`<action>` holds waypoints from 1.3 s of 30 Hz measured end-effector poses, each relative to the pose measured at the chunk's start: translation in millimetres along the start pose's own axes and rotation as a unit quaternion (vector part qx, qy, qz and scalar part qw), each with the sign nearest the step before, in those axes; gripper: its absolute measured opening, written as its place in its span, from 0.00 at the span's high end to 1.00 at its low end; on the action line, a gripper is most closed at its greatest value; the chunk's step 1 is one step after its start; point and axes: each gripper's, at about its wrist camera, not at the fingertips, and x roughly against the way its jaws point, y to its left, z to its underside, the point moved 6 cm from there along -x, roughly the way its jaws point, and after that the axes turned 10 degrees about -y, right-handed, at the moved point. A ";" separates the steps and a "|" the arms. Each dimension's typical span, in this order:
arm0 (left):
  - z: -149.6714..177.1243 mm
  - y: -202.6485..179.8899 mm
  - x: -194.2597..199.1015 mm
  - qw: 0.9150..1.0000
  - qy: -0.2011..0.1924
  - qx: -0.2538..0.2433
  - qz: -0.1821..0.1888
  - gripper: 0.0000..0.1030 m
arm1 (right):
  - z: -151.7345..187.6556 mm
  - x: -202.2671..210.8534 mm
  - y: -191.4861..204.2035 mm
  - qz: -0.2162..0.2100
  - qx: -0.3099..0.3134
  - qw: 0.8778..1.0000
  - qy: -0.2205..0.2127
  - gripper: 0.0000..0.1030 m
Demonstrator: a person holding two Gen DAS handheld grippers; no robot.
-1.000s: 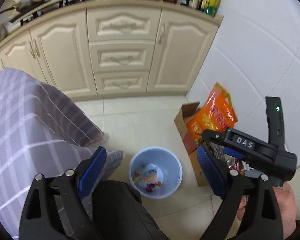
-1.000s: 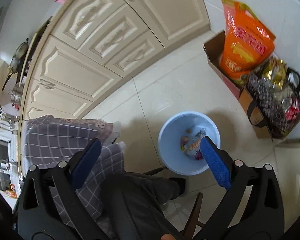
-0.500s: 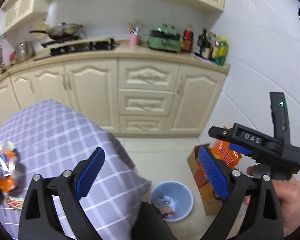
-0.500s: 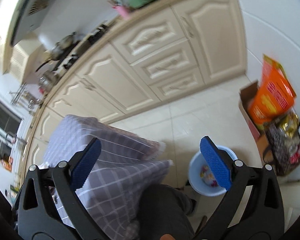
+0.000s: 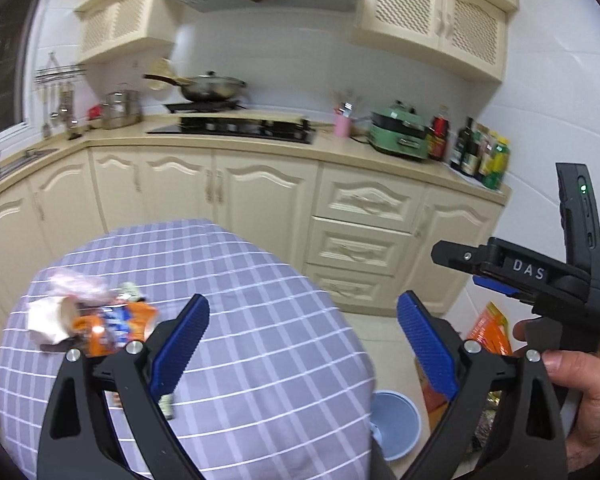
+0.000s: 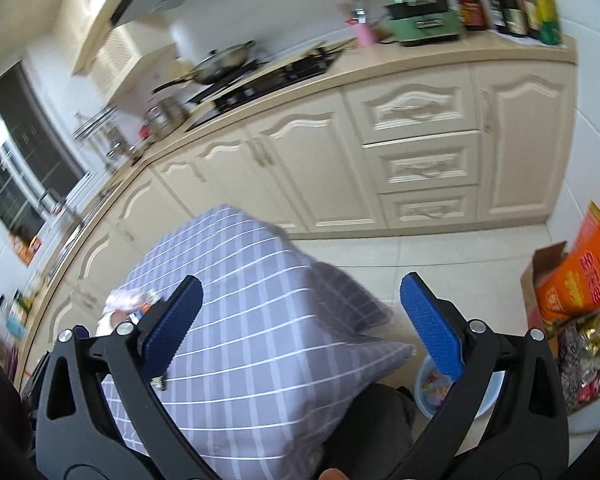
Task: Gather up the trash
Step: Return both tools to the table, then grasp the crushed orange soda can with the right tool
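A pile of trash point(image 5: 90, 316), with a white paper cup, orange wrappers and pink plastic, lies at the left of the table with the purple checked cloth point(image 5: 260, 320). It shows partly in the right wrist view point(image 6: 124, 308). The light blue bin point(image 5: 396, 420) stands on the floor right of the table and holds wrappers point(image 6: 436, 390). My left gripper point(image 5: 302, 344) is open and empty above the table. My right gripper point(image 6: 298, 332) is open and empty, held right of the left one point(image 5: 540, 280).
Cream kitchen cabinets point(image 5: 260, 200) with a stove, pan and bottles run along the back. A cardboard box with an orange bag point(image 6: 576, 280) and a sack of packets point(image 6: 584, 360) stand on the floor by the right wall.
Both grippers have swung up and left from over the bin toward the table. The trash pile has come into view. Both stay open and empty.
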 end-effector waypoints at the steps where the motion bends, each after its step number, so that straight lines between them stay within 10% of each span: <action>1: -0.9 8.3 3.5 1.000 -0.003 0.002 -0.008 0.10 | 0.8 -1.5 7.5 -0.004 0.005 1.000 0.001 0.06; 17: 32.2 169.1 63.5 0.984 0.007 0.060 -0.168 0.10 | 72.2 -62.0 149.3 -0.099 0.116 0.983 0.100 0.06; 39: 93.5 265.0 56.8 0.961 0.071 0.121 -0.239 0.10 | 165.1 -175.3 244.6 -0.091 0.157 0.958 0.222 0.06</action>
